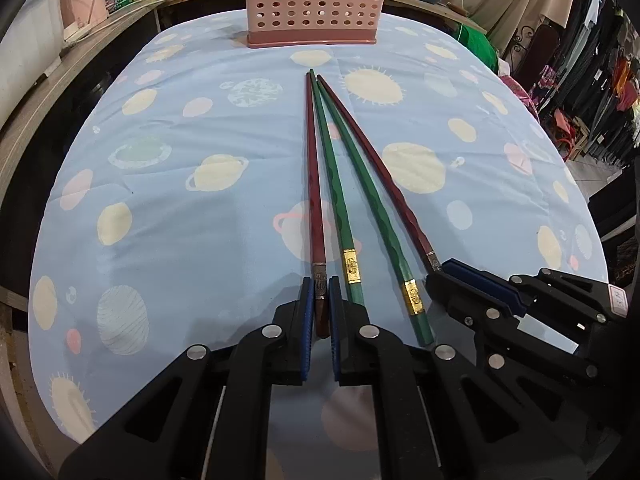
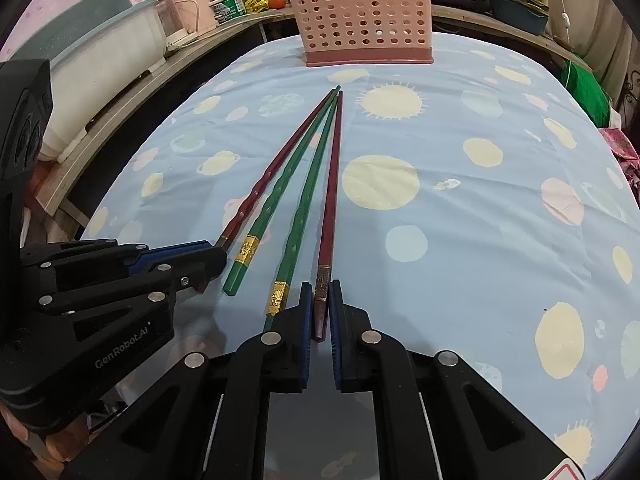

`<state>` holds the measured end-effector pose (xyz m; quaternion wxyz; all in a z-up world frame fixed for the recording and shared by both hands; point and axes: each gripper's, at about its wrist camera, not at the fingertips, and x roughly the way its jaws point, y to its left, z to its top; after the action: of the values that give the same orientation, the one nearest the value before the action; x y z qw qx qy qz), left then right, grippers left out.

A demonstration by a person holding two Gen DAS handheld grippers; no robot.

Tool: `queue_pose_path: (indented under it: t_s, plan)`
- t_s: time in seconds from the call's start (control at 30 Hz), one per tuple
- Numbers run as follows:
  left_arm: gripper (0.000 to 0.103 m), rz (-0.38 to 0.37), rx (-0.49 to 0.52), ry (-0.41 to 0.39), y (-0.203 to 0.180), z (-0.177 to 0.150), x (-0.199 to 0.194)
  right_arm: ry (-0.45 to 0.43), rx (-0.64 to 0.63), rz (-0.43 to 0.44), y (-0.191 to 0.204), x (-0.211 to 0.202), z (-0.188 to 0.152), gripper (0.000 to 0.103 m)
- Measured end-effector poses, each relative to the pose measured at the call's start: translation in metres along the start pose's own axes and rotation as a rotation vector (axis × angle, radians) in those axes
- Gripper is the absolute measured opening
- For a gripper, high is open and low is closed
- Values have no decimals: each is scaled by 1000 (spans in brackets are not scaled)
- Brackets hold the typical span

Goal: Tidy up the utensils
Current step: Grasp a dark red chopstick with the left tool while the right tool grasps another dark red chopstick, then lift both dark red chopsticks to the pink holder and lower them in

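While the pink perforated plastic caddy [image 1: 312, 0] waits at the blue planet-print tablecloth's [image 1: 160, 208] far edge, left gripper [image 1: 320, 300] and right gripper [image 2: 320, 300] each pinch one dark red chopstick [image 1: 314, 184] end; lifting could drag the two green chopsticks [image 1: 334, 184] lying between them askew.

left gripper [image 1: 320, 300]: black linkage arms, ribbed blue pads, round silver pivot pins, white "GenRobot.AI" lettering | right gripper [image 2: 320, 300]: same build, white label far right

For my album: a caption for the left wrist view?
Left gripper pinches a red chopstick; pink basket beyond.
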<state>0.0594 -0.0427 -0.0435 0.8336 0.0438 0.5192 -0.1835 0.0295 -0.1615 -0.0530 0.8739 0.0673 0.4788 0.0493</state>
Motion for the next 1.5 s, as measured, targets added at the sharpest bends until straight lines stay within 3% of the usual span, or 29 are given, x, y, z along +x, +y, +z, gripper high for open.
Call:
queue_pose_path:
  t_s: [0.43,0.7,0.73,1.03,1.2,1.23,1.3,1.43,1.5]
  plan:
    - [7,-39,-56,-104,6,28,-50,-133,63,9,-19,-49,23,7]
    - [7,-39,-69,-213,12,68,-91,-262,92,3,-36,-90,65,7]
    - [0,-37,-68,-222,13,72,-94,-279,95,2,-38,-94,70,7]
    - [0,-27,-70,-297,18,116,-117,-385,118,2,-52,-118,111,7]
    - [4,-49,-70,-246,25,101,-98,-375,126,9,-54,-117,105,7]
    - [10,-56,-75,-224,26,94,-89,-372,129,11,-54,-116,102,7]
    - [30,-46,-83,-177,26,77,-67,-366,137,14,-54,-115,98,7]
    - [30,-83,-103,-67,23,46,-25,-350,142,14,-53,-112,91,7]
    - [29,-62,-97,-29,19,34,-8,-341,143,15,-53,-109,88,7]
